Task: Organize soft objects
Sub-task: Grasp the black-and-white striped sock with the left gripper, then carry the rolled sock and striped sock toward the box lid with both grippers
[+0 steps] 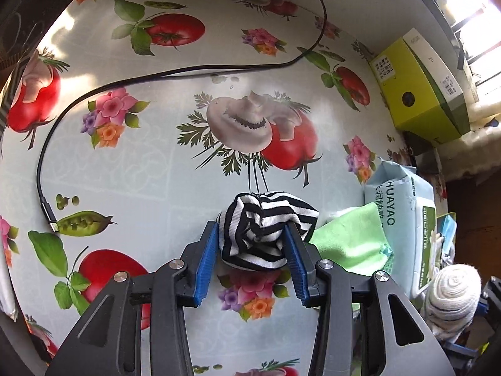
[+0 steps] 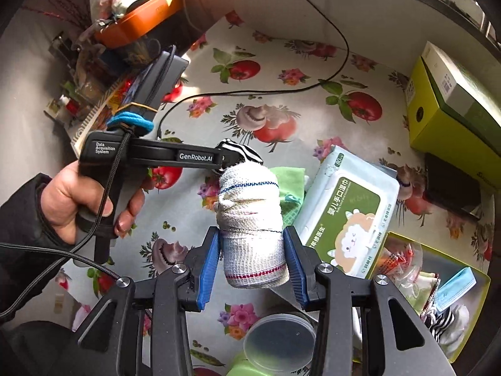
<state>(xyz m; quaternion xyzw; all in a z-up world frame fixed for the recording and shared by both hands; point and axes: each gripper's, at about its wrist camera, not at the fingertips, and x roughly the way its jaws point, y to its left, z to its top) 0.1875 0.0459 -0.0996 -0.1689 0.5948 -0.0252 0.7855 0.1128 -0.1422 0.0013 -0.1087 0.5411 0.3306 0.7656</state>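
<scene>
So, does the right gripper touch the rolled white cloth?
Touching. In the right wrist view, both blue pads of the right gripper press against the sides of the rolled white cloth, which it holds lifted above the table.

— What sort of place am I working in?
— A lived-in home. Under my fingers lies a vinyl tablecloth [image 1: 150, 163] printed with tomatoes, mushrooms and flowers. Right of my fingers sits a baby wet-wipes pack [image 2: 347, 219], and far off to the left an orange tub [image 2: 141, 22] crammed with household clutter.
</scene>
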